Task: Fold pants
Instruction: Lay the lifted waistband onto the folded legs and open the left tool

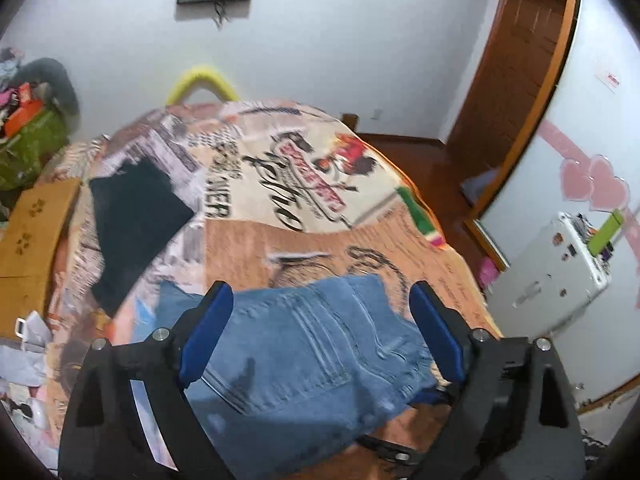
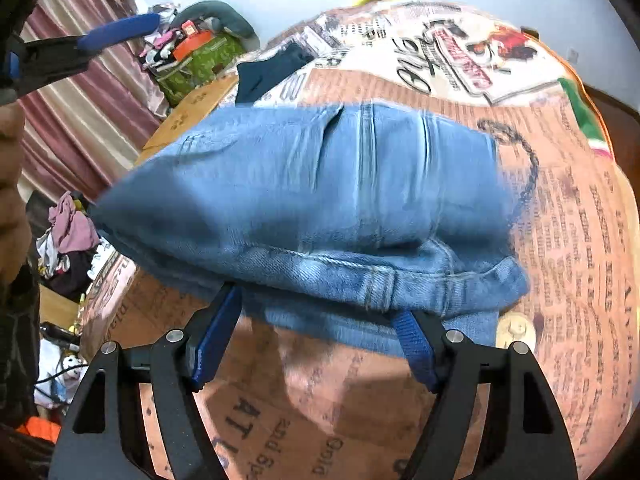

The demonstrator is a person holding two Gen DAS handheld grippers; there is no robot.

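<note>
Your left tool [image 1: 320, 336] stands wide open over the folded jeans [image 1: 320, 352], gripping nothing. Your right tool [image 2: 316, 340] is also open, its tips under the bundle's near edge on the bed [image 2: 560, 240]. Keep the layers square before lifting.

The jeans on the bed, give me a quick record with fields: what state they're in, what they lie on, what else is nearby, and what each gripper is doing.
garment: blue jeans, folded into a thick bundle
surface: printed bedspread
nearby: dark folded garment further up the bed
left gripper: open, fingers either side of the jeans, not pressing
right gripper: open, at the bundle's near edge
</note>
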